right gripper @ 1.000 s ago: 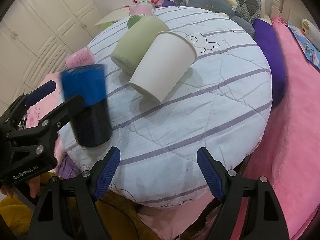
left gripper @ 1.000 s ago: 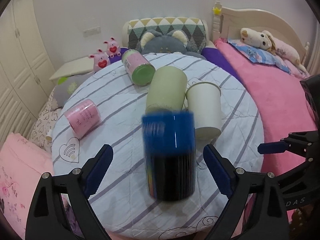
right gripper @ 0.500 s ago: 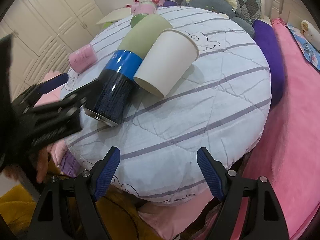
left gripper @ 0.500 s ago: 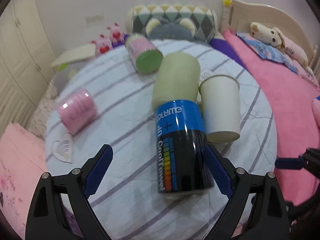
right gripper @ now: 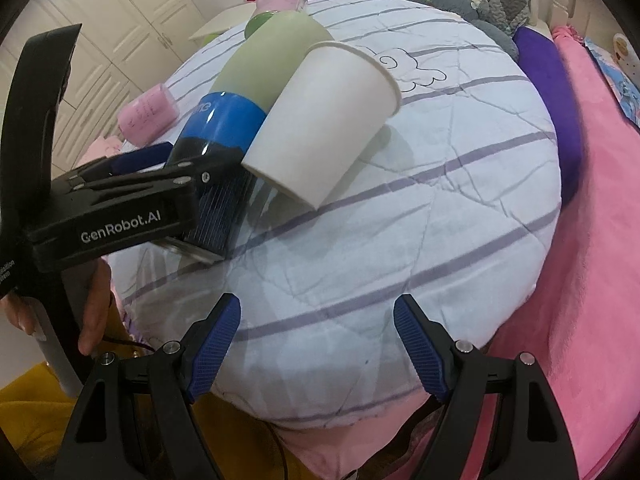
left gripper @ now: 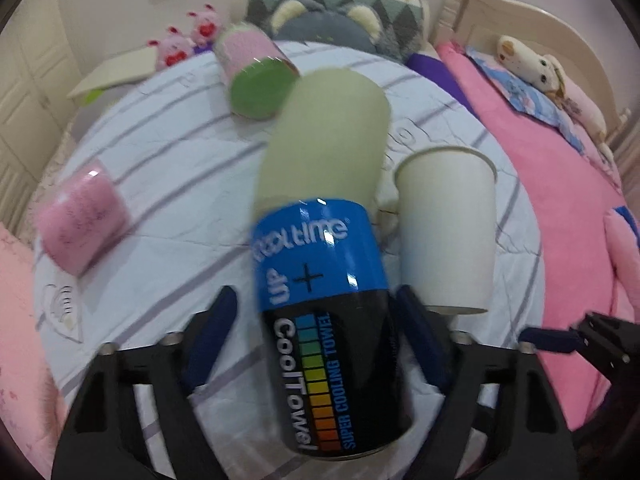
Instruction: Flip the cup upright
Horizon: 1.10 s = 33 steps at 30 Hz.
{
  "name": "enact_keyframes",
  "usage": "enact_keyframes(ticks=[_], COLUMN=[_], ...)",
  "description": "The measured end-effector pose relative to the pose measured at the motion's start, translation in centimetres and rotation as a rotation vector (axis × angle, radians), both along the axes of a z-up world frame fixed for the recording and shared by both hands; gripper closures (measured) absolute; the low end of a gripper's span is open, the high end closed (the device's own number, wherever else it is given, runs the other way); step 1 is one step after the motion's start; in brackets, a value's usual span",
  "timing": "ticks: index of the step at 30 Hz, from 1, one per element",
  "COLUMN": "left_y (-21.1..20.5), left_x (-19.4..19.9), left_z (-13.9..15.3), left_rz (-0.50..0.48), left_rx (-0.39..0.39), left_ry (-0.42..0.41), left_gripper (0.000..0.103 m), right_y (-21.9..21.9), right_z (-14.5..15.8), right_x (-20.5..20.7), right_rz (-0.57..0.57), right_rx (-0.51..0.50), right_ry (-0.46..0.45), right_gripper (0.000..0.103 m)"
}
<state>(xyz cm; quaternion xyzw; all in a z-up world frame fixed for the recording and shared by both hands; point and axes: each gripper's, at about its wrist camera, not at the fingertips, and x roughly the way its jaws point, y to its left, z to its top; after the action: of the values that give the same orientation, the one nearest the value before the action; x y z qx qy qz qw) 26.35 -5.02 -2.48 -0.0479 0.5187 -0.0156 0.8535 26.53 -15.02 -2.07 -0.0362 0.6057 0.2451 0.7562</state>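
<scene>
Left wrist view is showing the left gripper point(left gripper: 316, 344) straddling the blue-and-black cup point(left gripper: 324, 304), which is lying on its side on the round striped table point(right gripper: 400, 216). Its fingers point(left gripper: 208, 332) are sitting either side of the cup's dark lower half, spread wide with a visible gap on the left side, so the jaws are reading as parted rather than clamped; whether the right pad is touching the cup is not clear through the blur.

Taking the blue-and-black cup as the landmark: the pale green cup point(left gripper: 324, 136) is lying end-on just beyond it, apparently touching its blue end, and the white paper cup point(right gripper: 320, 124) is resting on its side against its right flank. A pink cup point(left gripper: 80, 224) is lying well off to its left, and a pink cup with a green end point(left gripper: 256, 80) is lying farther back, beyond the green one.

By my reading, the step in hand is the approach for the grasp. The next move is calling for closing squarely on the dark body, then lifting and rotating it onto its base without dragging the two neighbours.

From the right wrist view, the left tool is reaching in low and nearly level from the table's near-left edge, a hand point(right gripper: 92, 304) gripping its handle. The right gripper point(right gripper: 316, 340) is hovering off the table's near edge, well apart from the cup, its jaws spread and holding nothing.
</scene>
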Motion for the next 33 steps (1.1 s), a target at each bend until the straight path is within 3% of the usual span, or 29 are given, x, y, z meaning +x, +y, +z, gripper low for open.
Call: enact_keyframes(ticks=[9,24,30,33], left_y=[-0.1,1.7,1.4,1.3], left_x=[-0.3,-4.1,-5.6,-5.9], left_z=[0.5,3.1,4.9,5.2], left_rz=[0.013,0.026,0.012,0.014], left_rx=[0.044,0.033,0.057,0.084], left_ry=[-0.017,-0.133,-0.262,-0.28], left_gripper=[0.032,0.033,0.035,0.035], right_y=[0.0,1.6,2.4,2.6], right_z=[-0.6,1.1,1.4,1.3], right_x=[1.5,-1.5,-2.6,-2.5], right_rz=[-0.018,0.026,0.024,0.019], right_rx=[0.008,-0.01,-0.018,-0.021], right_ry=[0.014,-0.029,-0.037,-0.033], right_gripper=[0.022,0.022,0.022,0.022])
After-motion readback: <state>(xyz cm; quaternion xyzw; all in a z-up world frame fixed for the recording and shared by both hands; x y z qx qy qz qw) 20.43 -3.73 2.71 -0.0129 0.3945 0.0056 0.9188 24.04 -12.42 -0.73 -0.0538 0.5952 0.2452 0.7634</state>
